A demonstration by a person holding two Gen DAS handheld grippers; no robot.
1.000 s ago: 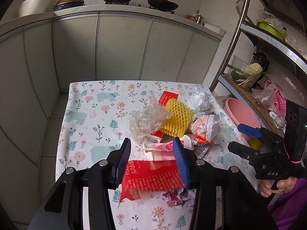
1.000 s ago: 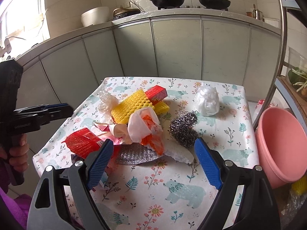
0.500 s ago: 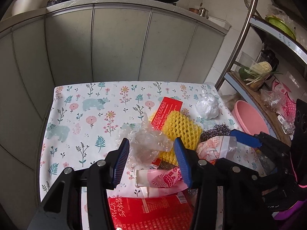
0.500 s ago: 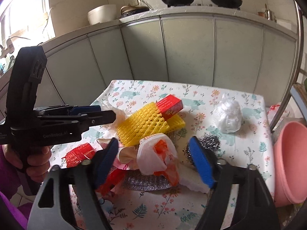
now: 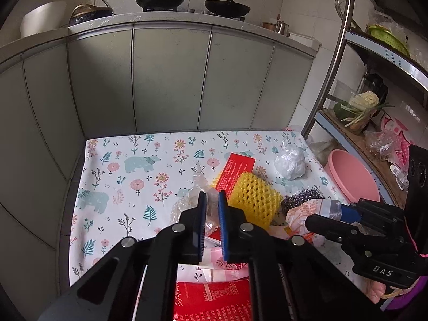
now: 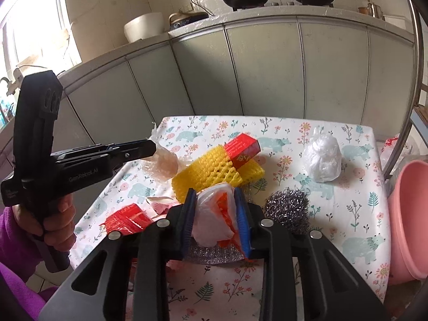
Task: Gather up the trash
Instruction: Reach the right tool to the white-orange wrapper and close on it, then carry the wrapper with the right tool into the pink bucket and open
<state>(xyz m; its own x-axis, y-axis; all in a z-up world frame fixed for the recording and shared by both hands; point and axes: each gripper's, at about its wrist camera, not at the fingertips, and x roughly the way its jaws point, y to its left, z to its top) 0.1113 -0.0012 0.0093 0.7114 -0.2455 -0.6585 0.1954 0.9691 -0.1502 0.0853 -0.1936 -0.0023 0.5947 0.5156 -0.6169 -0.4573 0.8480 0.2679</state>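
Trash lies piled on a floral tablecloth. My left gripper is shut on a crumpled clear plastic bag, which also shows in the right wrist view. My right gripper is shut on a white and orange wrapper; it also shows in the left wrist view. Around them lie a yellow foam net, a red box, a steel wool scrubber, a knotted white bag, a red packet and a silver foil piece.
A pink basin stands off the table's right edge by a metal rack. Grey cabinets run behind the table, with pans on the counter above. A pink-white wrapper lies near the table's front.
Both grippers moved forward into the pile and closed: the left on the clear plastic bag, the right on the white and orange wrapper.
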